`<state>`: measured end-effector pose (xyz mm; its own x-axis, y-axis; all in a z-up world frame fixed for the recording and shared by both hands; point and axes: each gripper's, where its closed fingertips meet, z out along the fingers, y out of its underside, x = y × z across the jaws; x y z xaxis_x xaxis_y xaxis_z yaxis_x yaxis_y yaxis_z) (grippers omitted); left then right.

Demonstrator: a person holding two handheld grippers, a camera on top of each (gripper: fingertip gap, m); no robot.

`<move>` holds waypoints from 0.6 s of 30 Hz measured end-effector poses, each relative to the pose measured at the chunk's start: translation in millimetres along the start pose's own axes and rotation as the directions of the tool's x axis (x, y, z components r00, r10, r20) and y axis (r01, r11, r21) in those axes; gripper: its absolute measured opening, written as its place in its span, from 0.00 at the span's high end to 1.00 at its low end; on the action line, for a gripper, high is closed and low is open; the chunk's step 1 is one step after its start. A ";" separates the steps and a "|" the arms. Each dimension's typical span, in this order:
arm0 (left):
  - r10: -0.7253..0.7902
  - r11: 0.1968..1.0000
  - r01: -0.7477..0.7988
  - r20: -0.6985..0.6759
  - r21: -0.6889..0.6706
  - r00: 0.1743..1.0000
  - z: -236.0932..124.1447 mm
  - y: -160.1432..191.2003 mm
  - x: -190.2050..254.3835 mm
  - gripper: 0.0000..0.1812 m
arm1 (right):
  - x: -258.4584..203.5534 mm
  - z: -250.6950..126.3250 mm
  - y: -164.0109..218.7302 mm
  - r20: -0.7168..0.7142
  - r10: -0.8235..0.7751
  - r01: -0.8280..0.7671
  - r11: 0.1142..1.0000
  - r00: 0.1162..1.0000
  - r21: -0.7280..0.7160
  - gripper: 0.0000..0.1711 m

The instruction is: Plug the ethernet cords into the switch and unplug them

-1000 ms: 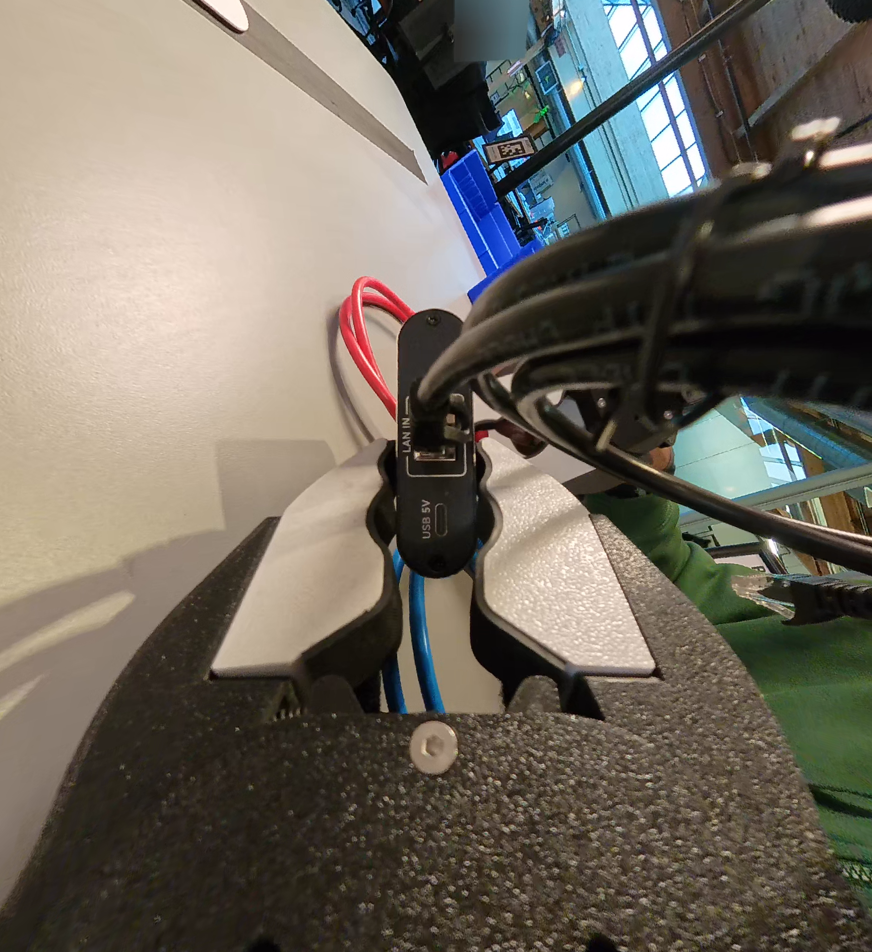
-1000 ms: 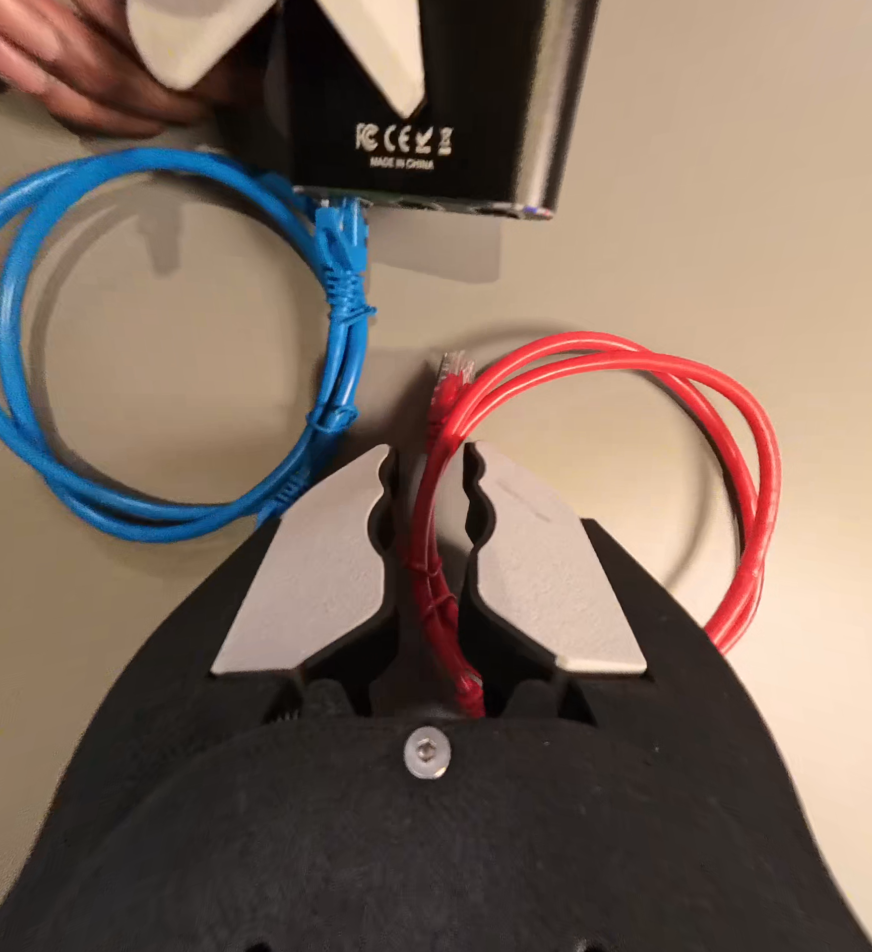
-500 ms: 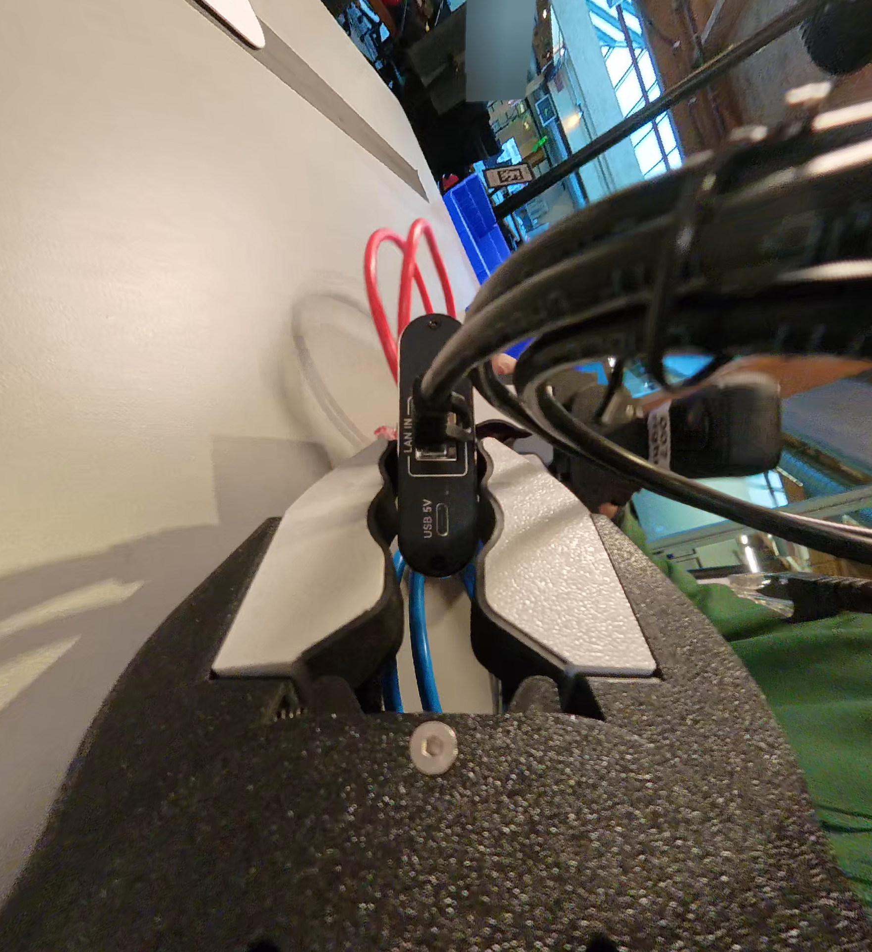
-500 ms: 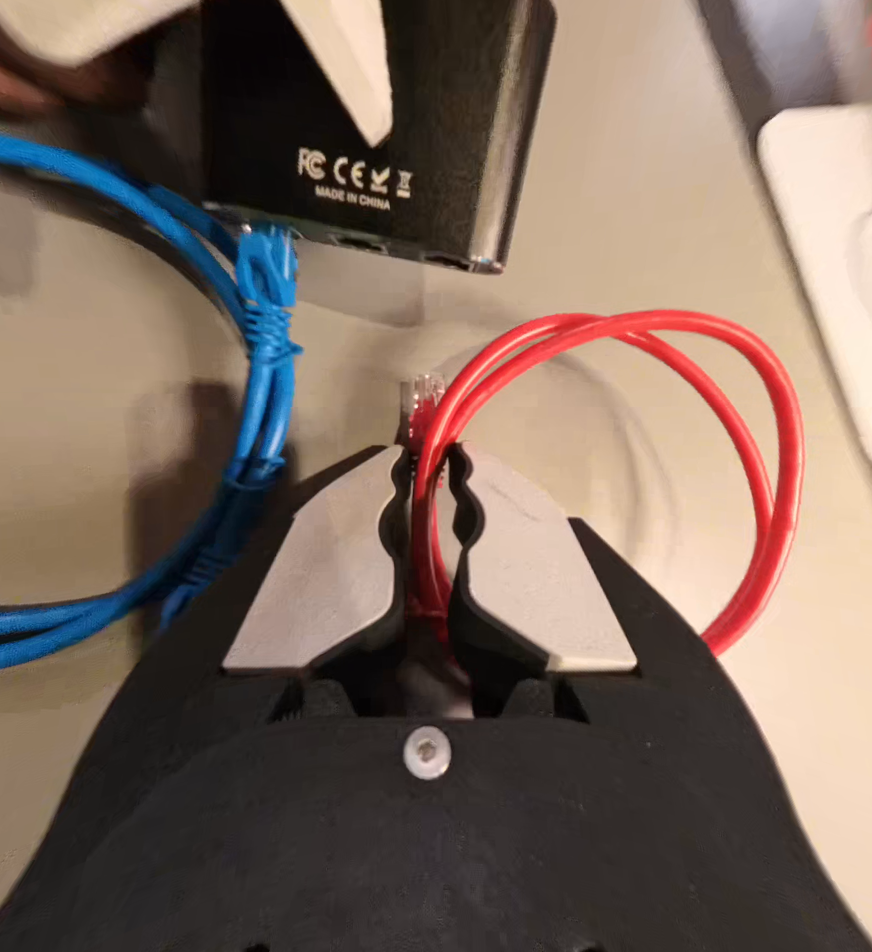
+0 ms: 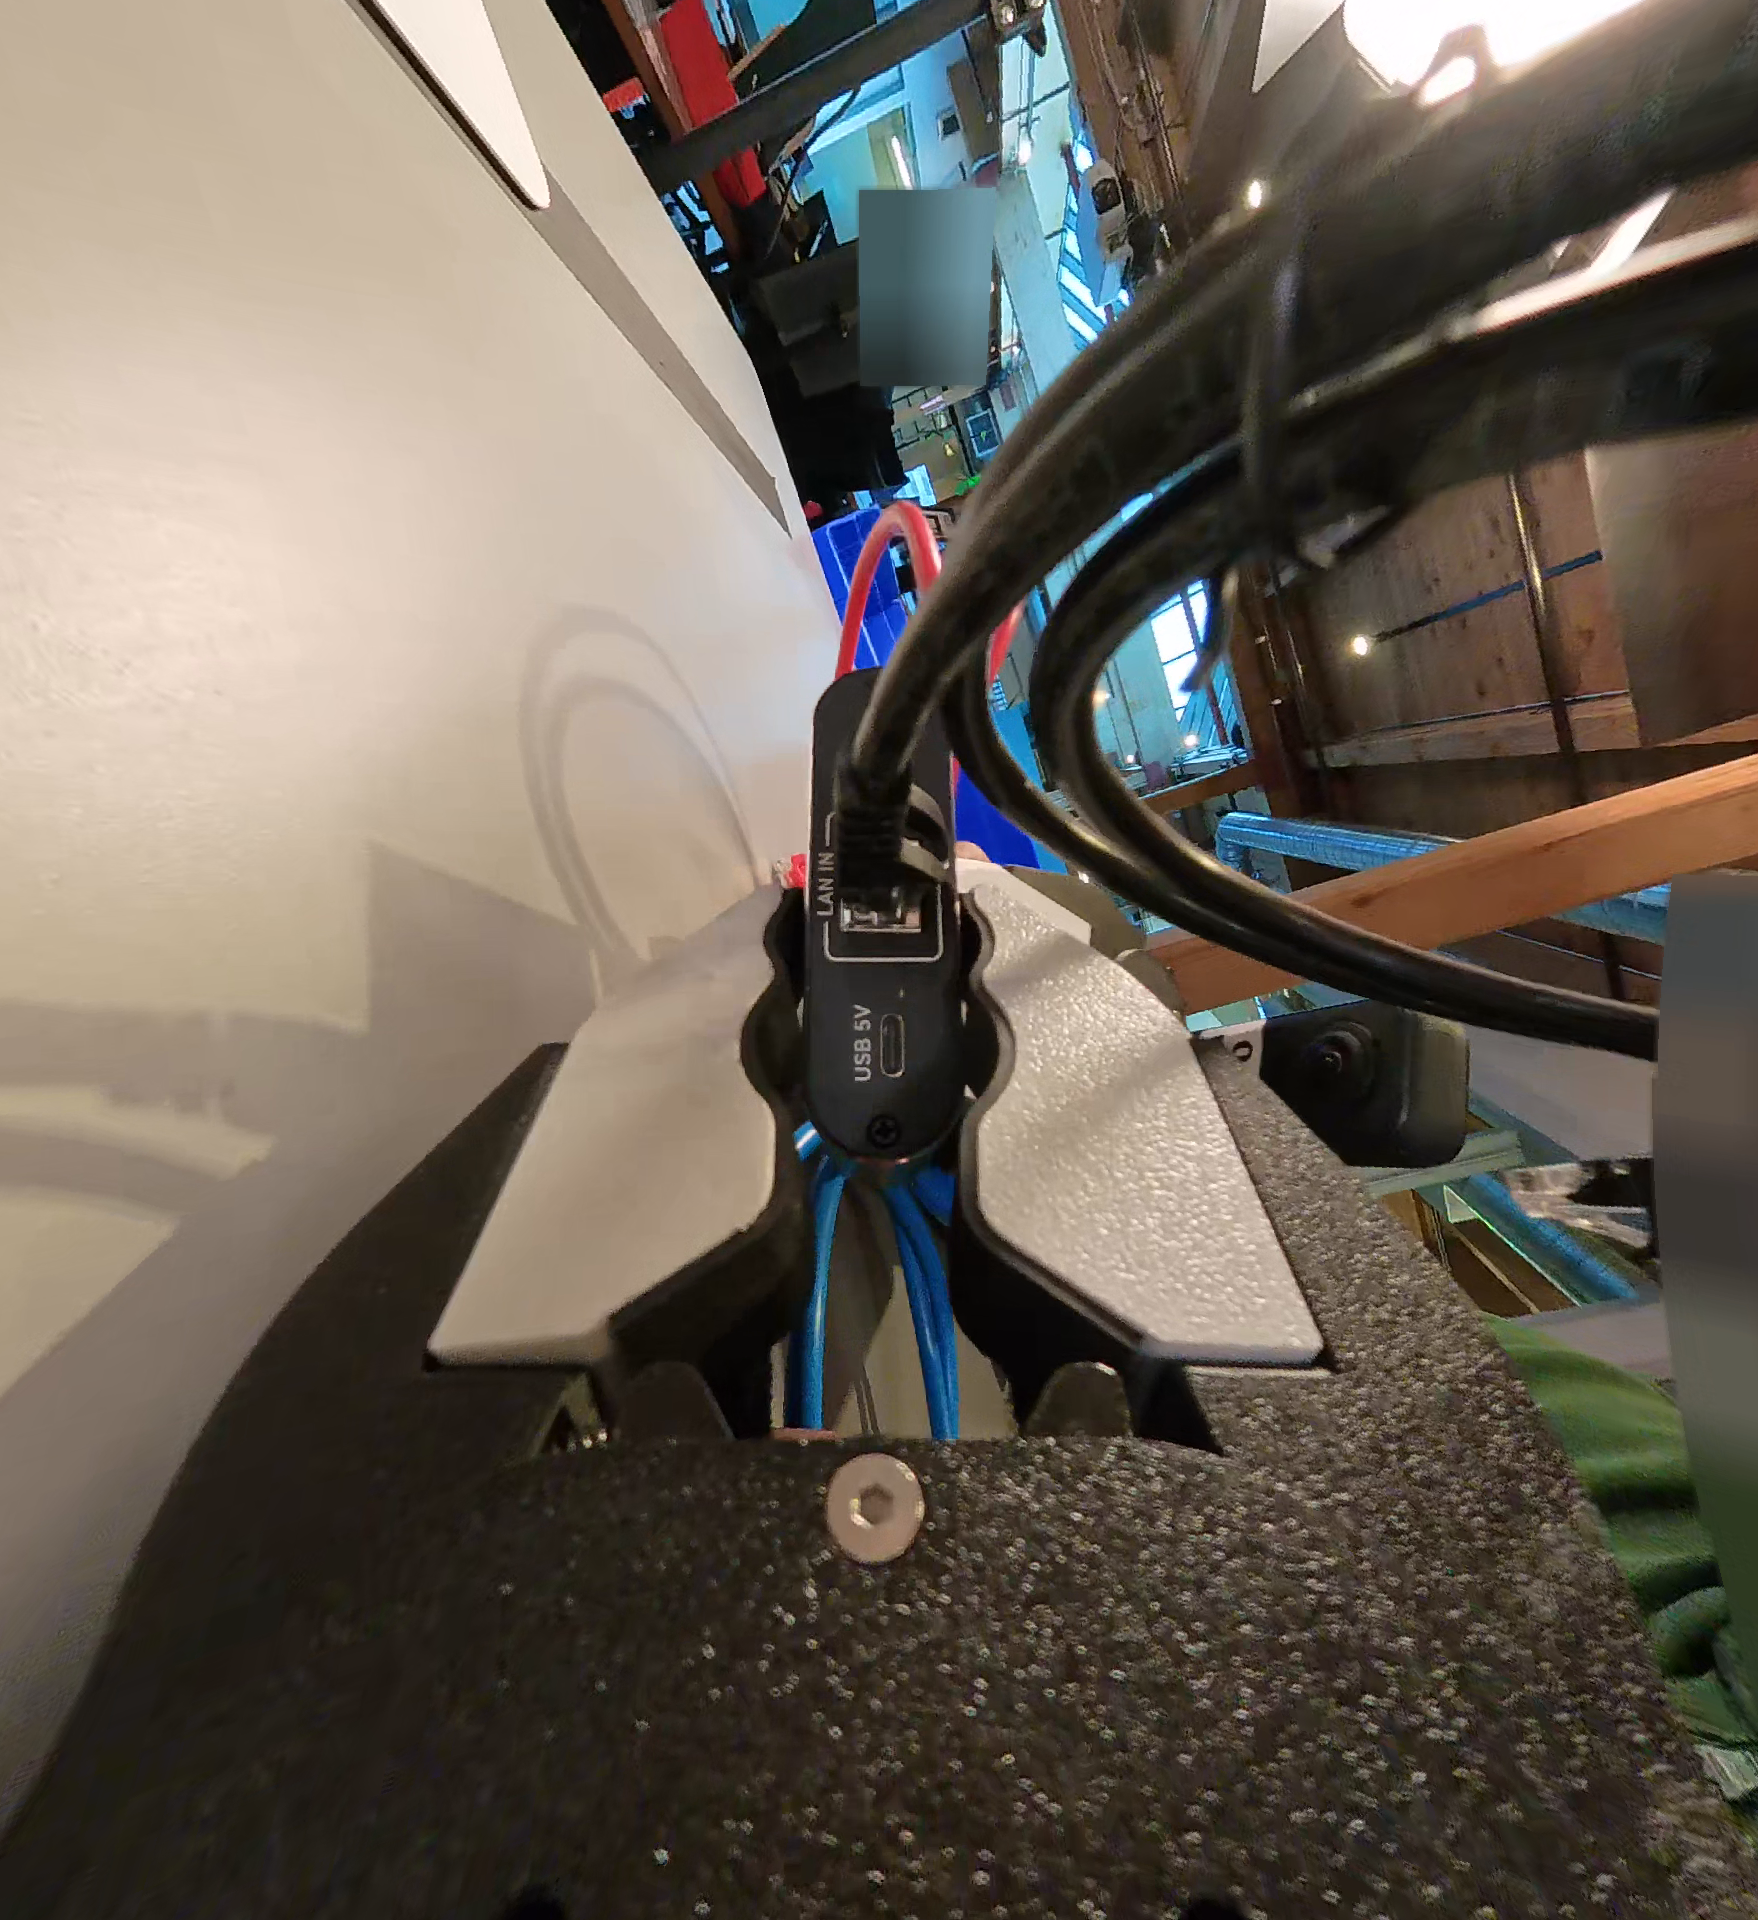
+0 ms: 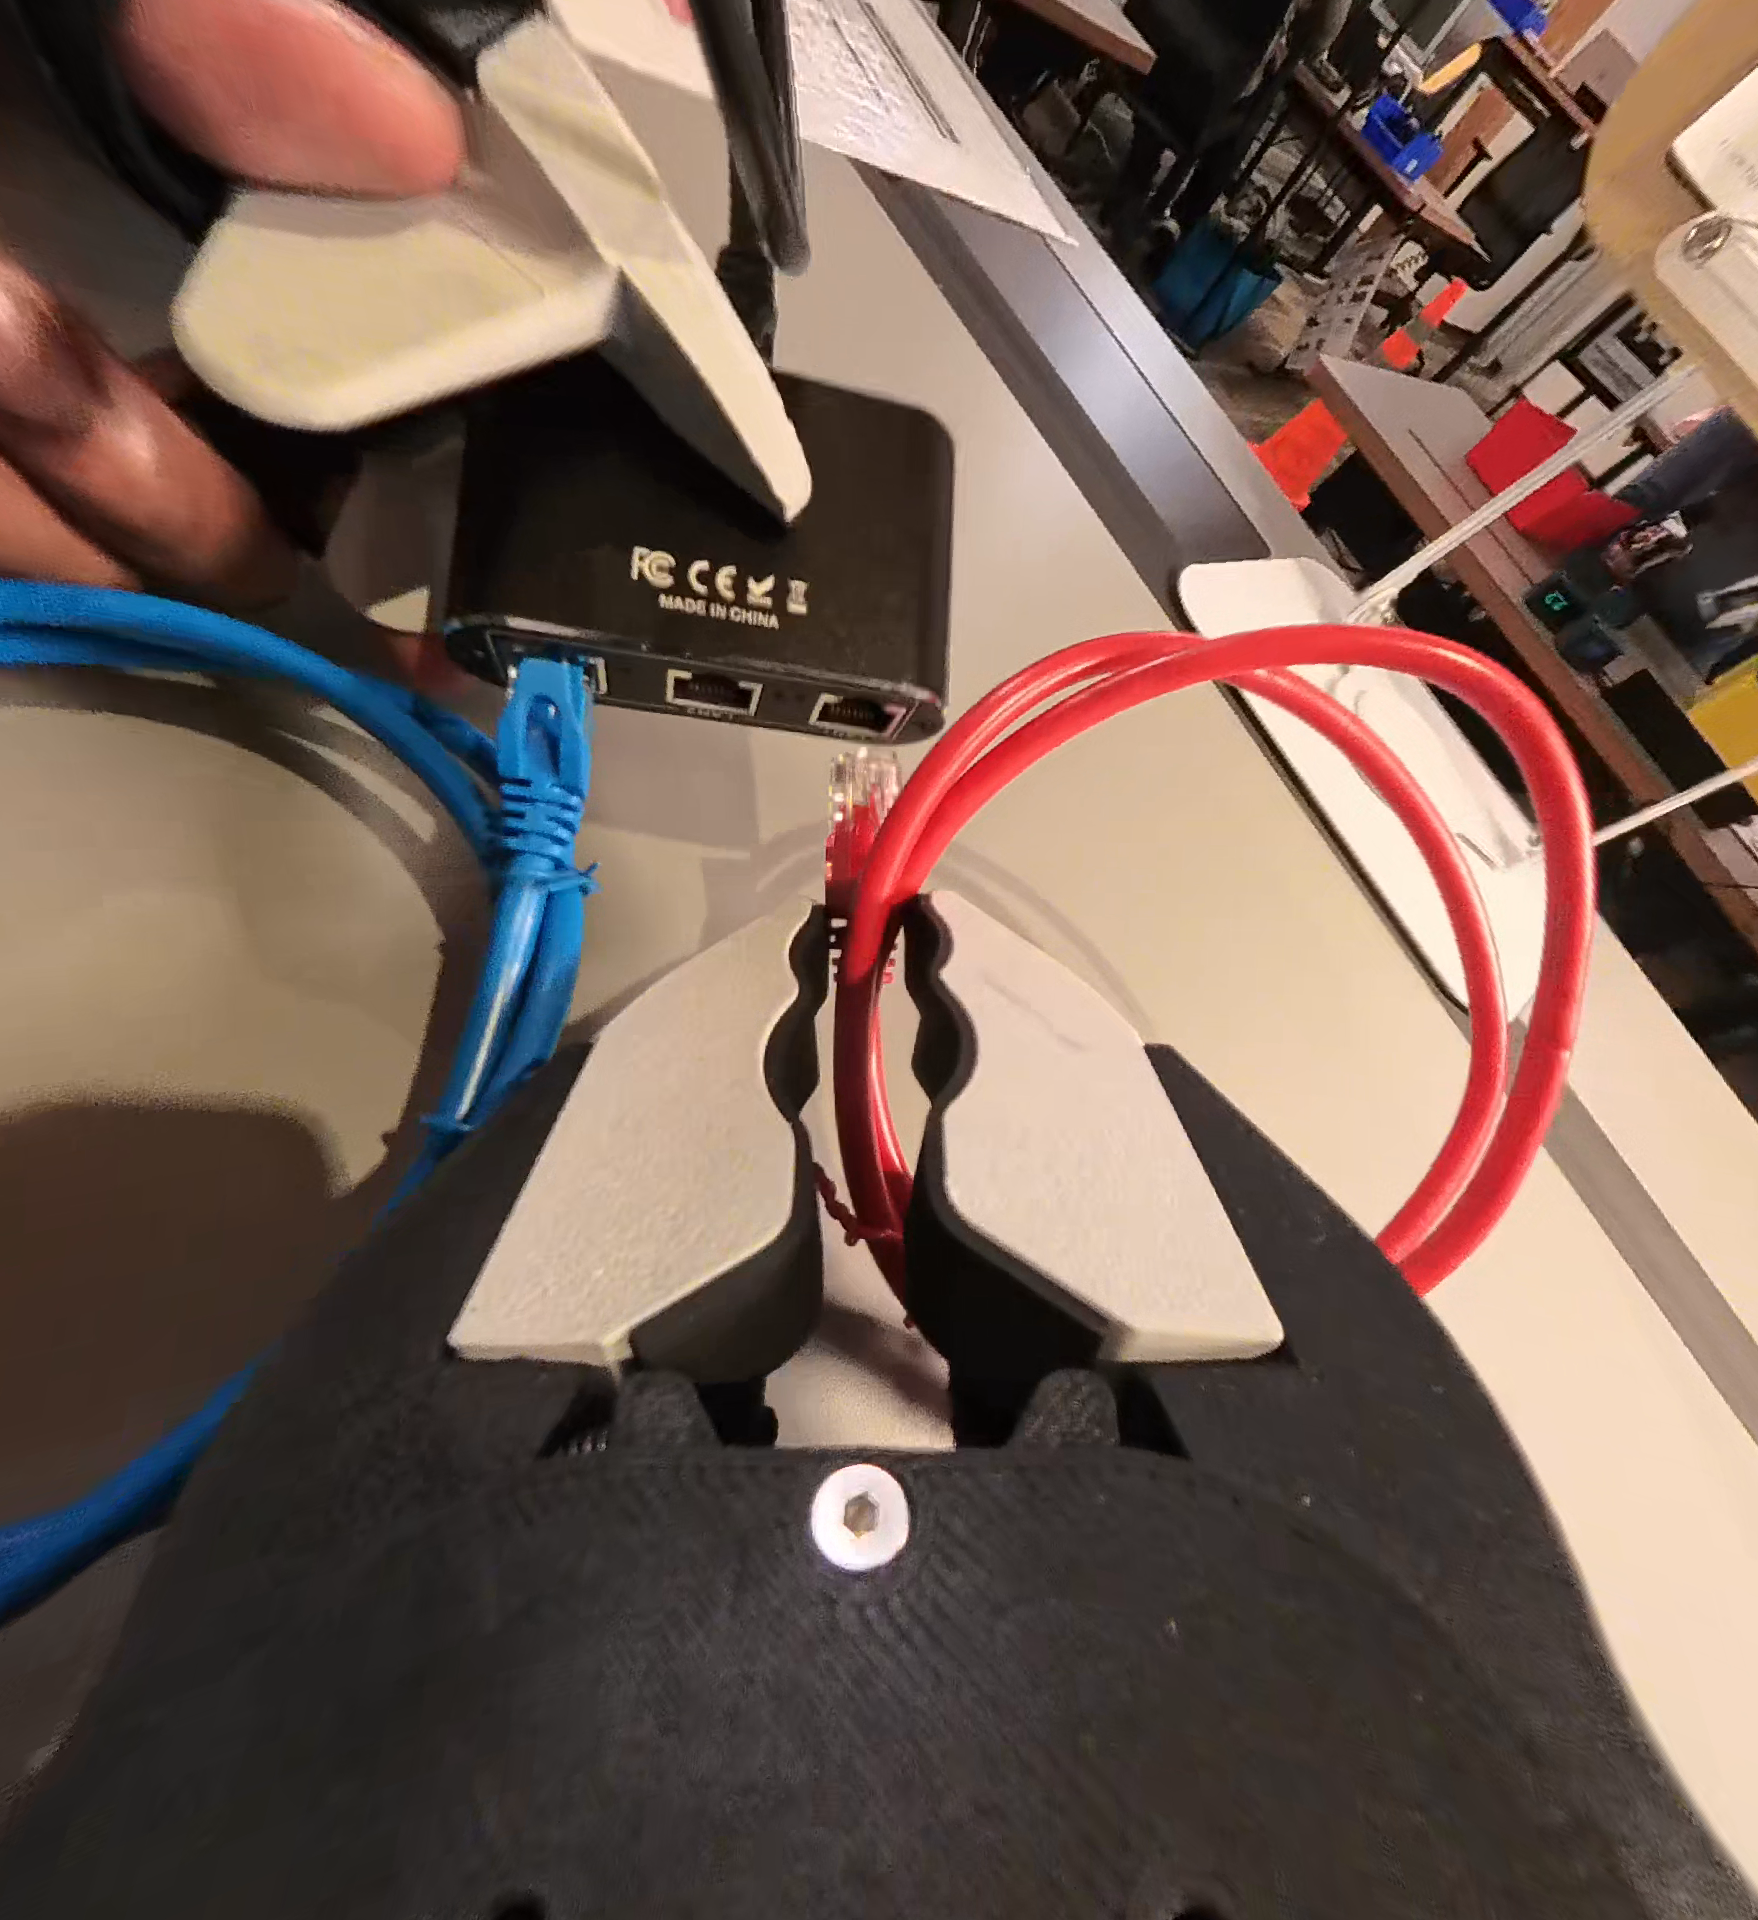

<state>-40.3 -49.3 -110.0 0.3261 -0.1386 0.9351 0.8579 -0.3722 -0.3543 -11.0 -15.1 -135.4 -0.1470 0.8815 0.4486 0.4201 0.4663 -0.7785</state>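
1. Pinching the red cord [image 6: 1218, 665] just behind its plug, the right gripper [image 6: 859, 925] sat low in the middle of the frame.
2. The left gripper [image 5: 880, 997] squeezed the black switch [image 6: 698, 561] at upper middle.
3. The blue cord [image 6: 542, 748] was plugged in at its left port.
4. Next, I think, the red plug needed lining up with an empty port.
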 end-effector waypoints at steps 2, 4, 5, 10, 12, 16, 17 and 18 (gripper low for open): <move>0.013 1.000 -0.013 0.018 0.004 1.000 0.3 -0.2 -1.5 0.85 | 0.2 -2.8 -4.0 0.016 0.034 -0.034 0.999 0.999 0.024 0.92; 0.037 0.999 -0.037 0.033 0.001 0.999 1.4 1.0 -1.8 0.85 | -3.8 -2.1 -3.6 0.051 0.050 -0.051 0.999 0.997 0.018 0.92; 0.049 0.999 -0.049 0.040 -0.008 0.998 2.2 2.5 -1.7 0.85 | -6.5 -1.5 -3.5 0.066 0.049 -0.050 0.999 0.997 0.016 0.92; 0.111 0.993 -0.108 0.064 -0.042 0.992 3.9 7.6 -1.0 0.85 | -5.8 -3.0 -5.1 0.093 0.093 -0.095 0.995 0.991 0.025 0.92; 0.140 0.988 -0.136 0.062 -0.072 0.988 5.2 12.0 0.5 0.85 | -3.9 -4.7 -6.8 0.125 0.121 -0.128 0.991 0.985 0.045 0.92; 0.196 0.973 -0.189 0.041 -0.132 0.980 7.4 19.6 4.3 0.85 | -2.7 -9.2 -7.2 0.235 0.173 -0.192 0.980 0.956 0.057 0.92; 0.199 0.969 -0.192 0.030 -0.154 0.980 7.5 21.6 4.9 0.85 | -1.7 -10.7 -7.1 0.254 0.175 -0.197 0.979 0.951 0.061 0.92; 0.196 0.968 -0.190 0.026 -0.164 0.980 7.2 22.3 4.7 0.85 | -0.1 -12.5 -7.7 0.267 0.176 -0.201 0.977 0.947 0.068 0.92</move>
<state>-16.8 -51.7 -113.5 0.4984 -0.1853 0.8469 0.7035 -0.4844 -0.5200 -3.0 -19.7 -124.0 -0.3046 0.9371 0.1704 0.3795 0.2835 -0.8807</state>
